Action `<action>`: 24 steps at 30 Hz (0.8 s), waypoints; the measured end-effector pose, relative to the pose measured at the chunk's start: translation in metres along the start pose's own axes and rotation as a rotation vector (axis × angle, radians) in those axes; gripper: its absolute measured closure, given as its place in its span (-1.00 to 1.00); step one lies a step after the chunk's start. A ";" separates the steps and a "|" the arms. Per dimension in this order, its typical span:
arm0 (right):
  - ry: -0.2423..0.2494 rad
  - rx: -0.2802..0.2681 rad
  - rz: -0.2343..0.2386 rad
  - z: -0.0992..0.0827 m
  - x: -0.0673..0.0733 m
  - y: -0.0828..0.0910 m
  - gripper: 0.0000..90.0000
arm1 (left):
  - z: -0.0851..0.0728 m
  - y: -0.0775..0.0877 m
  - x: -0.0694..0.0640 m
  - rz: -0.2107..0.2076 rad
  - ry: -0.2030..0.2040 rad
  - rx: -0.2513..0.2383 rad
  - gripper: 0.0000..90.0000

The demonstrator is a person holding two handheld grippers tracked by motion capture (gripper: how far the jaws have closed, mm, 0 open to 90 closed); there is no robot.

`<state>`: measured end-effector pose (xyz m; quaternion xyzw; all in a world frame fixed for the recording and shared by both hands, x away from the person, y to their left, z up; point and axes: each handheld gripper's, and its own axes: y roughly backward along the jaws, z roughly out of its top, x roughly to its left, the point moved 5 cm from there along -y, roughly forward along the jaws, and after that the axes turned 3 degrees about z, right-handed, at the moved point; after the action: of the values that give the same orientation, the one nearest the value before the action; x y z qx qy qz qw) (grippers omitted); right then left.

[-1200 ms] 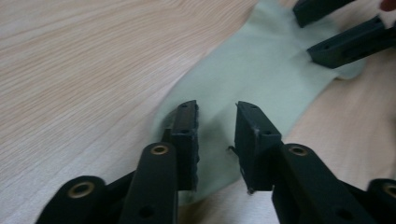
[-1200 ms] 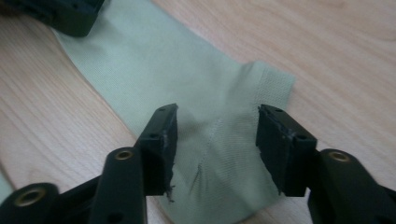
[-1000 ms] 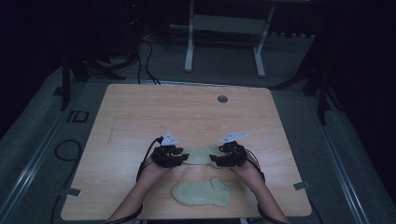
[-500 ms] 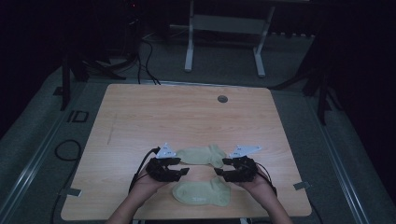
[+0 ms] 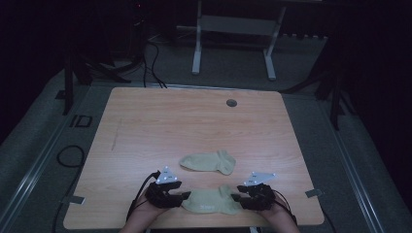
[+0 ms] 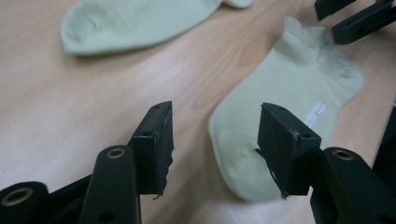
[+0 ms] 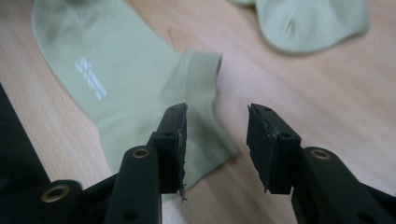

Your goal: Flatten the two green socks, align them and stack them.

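Two pale green socks lie flat on the wooden table. The far sock lies apart from both grippers. The near sock lies by the front edge between the grippers. My left gripper is at its left end, my right gripper at its right end. In the left gripper view my left gripper stands open, having just widened, over the near sock's rounded end. In the right gripper view my right gripper is open but has been closing, with the near sock's ribbed cuff edge under its left jaw.
A round grommet hole sits near the table's far edge. Behind the table stands a white metal frame. Cables lie on the dark floor at the left. The front edge is close under both hands.
Both hands have drawn back from the far sock toward the front edge and now flank the near sock. The far sock stays flat where they left it.
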<state>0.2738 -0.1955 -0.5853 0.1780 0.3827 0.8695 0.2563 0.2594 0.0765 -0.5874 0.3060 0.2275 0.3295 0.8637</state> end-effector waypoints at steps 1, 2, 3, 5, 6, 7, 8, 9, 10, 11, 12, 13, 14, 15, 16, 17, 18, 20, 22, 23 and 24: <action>0.000 0.000 0.000 0.000 0.000 0.000 0.29 | 0.000 0.000 0.000 0.000 0.000 0.000 0.01; 0.002 0.008 -0.002 -0.003 0.000 -0.001 0.29 | -0.006 -0.001 0.000 0.001 0.009 0.008 0.01; -0.002 0.015 -0.004 -0.007 0.001 -0.003 0.29 | -0.008 -0.001 -0.001 -0.008 0.012 0.011 0.02; 0.014 0.017 -0.010 -0.009 0.002 -0.004 0.29 | -0.011 -0.001 -0.003 0.004 0.003 0.007 0.02; 0.020 0.013 -0.020 -0.009 0.003 -0.004 0.29 | -0.013 -0.001 -0.005 0.005 -0.004 0.006 0.06; 0.023 0.013 -0.025 -0.009 0.004 -0.005 0.31 | -0.015 -0.002 -0.006 0.004 -0.003 0.011 0.10; 0.030 0.016 -0.031 -0.009 0.005 -0.005 0.33 | -0.016 -0.004 -0.007 0.007 -0.006 0.014 0.13; 0.041 0.018 -0.034 -0.008 0.006 -0.006 0.35 | -0.017 -0.005 -0.008 0.009 -0.016 0.022 0.16; 0.054 0.020 -0.033 -0.008 0.009 -0.006 0.39 | -0.018 -0.006 -0.009 0.008 -0.016 0.023 0.20; 0.063 0.023 -0.035 -0.008 0.010 -0.006 0.42 | -0.018 -0.006 -0.009 0.007 -0.011 0.024 0.26; 0.073 0.024 -0.040 -0.009 0.011 -0.006 0.47 | -0.017 -0.006 -0.009 0.003 -0.010 0.025 0.31; 0.072 0.024 -0.035 -0.009 0.011 -0.006 0.51 | -0.017 -0.006 -0.009 0.004 -0.008 0.029 0.33; 0.070 0.021 -0.033 -0.009 0.012 -0.006 0.54 | -0.017 -0.006 -0.010 0.001 -0.007 0.026 0.41; 0.068 0.020 -0.032 -0.010 0.012 -0.006 0.61 | -0.017 -0.007 -0.010 -0.003 -0.006 0.028 0.47; 0.070 0.020 -0.031 -0.010 0.012 -0.005 0.64 | -0.017 -0.007 -0.011 -0.003 -0.008 0.032 0.49; 0.073 0.019 -0.031 -0.010 0.013 -0.005 0.68 | -0.018 -0.007 -0.011 -0.001 -0.010 0.035 0.60; 0.074 0.016 -0.030 -0.011 0.013 -0.005 0.73 | -0.018 -0.007 -0.012 0.002 -0.010 0.035 0.61; 0.070 0.011 -0.031 -0.011 0.014 -0.005 0.77 | -0.019 -0.007 -0.011 0.019 -0.004 0.038 0.75; 0.065 0.004 -0.030 -0.012 0.014 -0.005 0.80 | -0.019 -0.006 -0.010 0.024 -0.008 0.038 0.84; 0.061 0.002 -0.032 -0.013 0.014 -0.005 0.82 | -0.020 -0.006 -0.010 0.025 -0.012 0.040 0.84; 0.063 0.001 -0.036 -0.013 0.014 -0.005 0.83 | -0.020 -0.006 -0.010 0.028 -0.011 0.043 0.86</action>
<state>0.2573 -0.1919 -0.5954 0.1437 0.3943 0.8698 0.2594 0.2434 0.0731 -0.6034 0.3297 0.2255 0.3349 0.8534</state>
